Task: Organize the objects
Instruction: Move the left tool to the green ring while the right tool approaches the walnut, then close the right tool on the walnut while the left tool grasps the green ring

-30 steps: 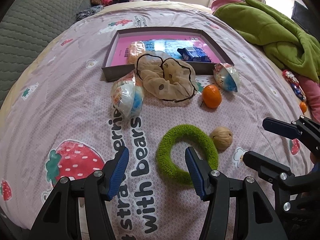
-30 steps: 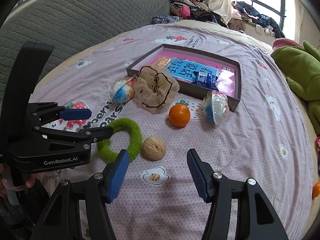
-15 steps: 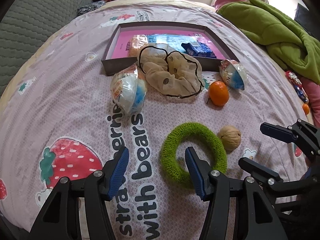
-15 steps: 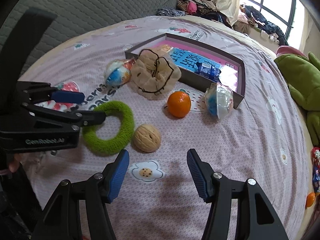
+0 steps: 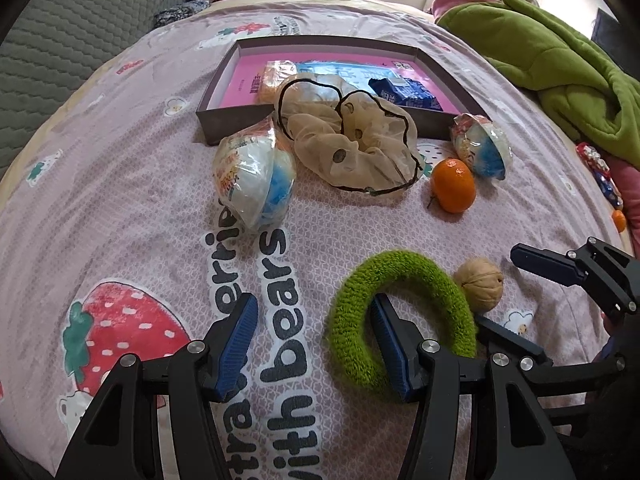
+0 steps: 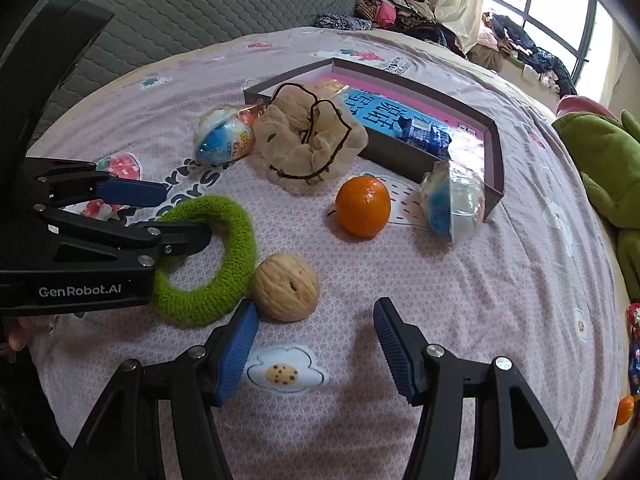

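Observation:
A green fuzzy ring [image 5: 404,312] [image 6: 208,256] lies on the bedspread. My left gripper [image 5: 316,340] [image 6: 176,212] is open; its right finger sits inside the ring's hole, its left finger outside. A walnut [image 5: 480,284] [image 6: 286,286] lies touching the ring's right side. My right gripper [image 6: 316,344] [image 5: 516,292] is open, low over the bed, just short of the walnut. Farther back lie an orange [image 5: 454,186] [image 6: 362,206], a beige scrunchie [image 5: 356,148] [image 6: 310,136], two wrapped capsule balls [image 5: 252,180] [image 5: 482,152], and a dark box with pink lining [image 5: 240,76] [image 6: 492,152] holding snack packets.
A green blanket [image 5: 560,68] is heaped at the right of the bed. A grey quilted headboard [image 6: 180,8] stands at the left. Small sweets and another orange [image 6: 624,410] lie near the bed's right edge. Clothes are piled at the far end.
Both grippers have moved forward and lower. My left gripper's right finger has gone into the ring's hole. My right gripper has closed in on the walnut.

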`<state>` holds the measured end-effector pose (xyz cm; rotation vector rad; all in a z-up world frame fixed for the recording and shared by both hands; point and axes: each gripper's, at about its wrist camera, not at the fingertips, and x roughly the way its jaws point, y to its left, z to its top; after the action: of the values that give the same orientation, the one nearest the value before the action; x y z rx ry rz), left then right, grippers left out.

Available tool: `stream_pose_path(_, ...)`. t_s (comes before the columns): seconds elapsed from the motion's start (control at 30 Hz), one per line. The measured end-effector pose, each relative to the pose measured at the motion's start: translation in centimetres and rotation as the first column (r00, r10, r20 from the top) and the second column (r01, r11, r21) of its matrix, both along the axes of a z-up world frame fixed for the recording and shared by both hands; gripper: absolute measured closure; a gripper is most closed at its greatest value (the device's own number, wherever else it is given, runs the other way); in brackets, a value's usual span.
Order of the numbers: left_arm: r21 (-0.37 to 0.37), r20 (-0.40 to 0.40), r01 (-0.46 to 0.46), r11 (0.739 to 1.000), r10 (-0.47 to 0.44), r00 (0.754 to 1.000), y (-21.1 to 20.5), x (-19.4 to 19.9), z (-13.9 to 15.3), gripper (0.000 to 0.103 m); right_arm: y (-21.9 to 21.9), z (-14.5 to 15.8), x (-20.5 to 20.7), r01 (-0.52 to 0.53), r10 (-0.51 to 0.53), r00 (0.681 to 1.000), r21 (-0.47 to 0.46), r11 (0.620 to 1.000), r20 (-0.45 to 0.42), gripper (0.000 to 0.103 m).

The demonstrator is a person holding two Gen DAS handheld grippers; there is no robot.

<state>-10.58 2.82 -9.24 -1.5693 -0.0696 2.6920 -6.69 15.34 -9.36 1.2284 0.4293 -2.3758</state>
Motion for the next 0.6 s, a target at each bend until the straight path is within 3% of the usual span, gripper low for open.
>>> stream_pose_path(0.33,0.004,-0.017,-0.009,1.000,0.009,1.000,-0.5,-0.8,-0.6,0.041,-0.1,-0.2,-0.8,0.011,-0.011,1.000,-0.034,0.999,-0.007,0.045)
stream_pose_path(0.6,0.027,-0.028,-0.005,1.000,0.006,1.000,-1.0,-1.3,-0.9,0.041,-0.2,-0.4,-1.2,0.014,-0.014,1.000,-0.073,0.997,0.002,0.058)
